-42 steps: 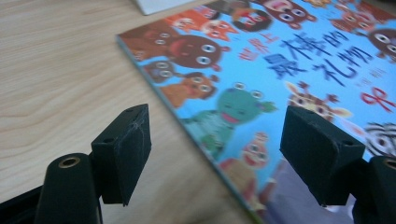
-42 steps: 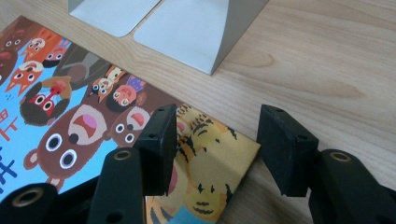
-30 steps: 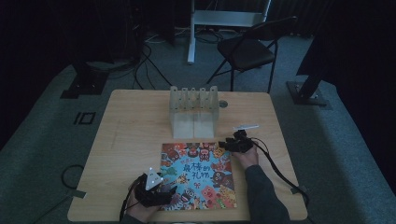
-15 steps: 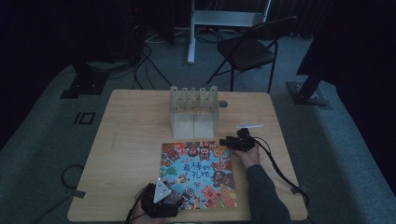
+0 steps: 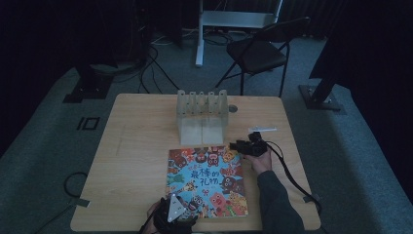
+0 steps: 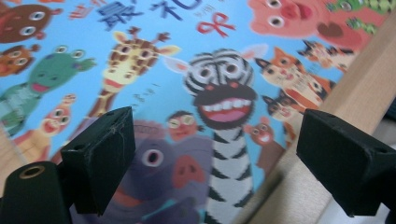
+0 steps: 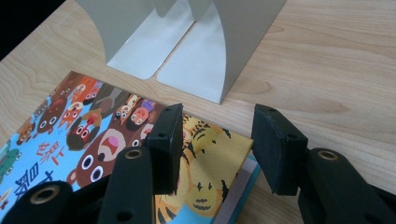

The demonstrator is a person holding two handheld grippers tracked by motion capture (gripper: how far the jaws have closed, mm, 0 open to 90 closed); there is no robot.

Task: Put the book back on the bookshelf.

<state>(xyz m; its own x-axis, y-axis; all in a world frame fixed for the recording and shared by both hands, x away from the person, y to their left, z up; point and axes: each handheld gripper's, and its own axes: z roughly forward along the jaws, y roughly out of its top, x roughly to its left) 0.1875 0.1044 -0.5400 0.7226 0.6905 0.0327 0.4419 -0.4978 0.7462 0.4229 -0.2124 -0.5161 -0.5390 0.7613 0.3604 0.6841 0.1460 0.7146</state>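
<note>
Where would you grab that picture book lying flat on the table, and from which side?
Probably at a corner. The picture book lies flat, so only its thin edges offer a hold. The far right corner looks best: its cover already curls up off the pages, and the right gripper hangs open just above it, so come in low from the table's right side, one jaw sliding underneath.

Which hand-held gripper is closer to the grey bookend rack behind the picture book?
The right. The right hand-held gripper sits at the book's far right corner, just beside the bookend rack. The left hand-held gripper is at the book's near edge, the whole cover away.
</note>
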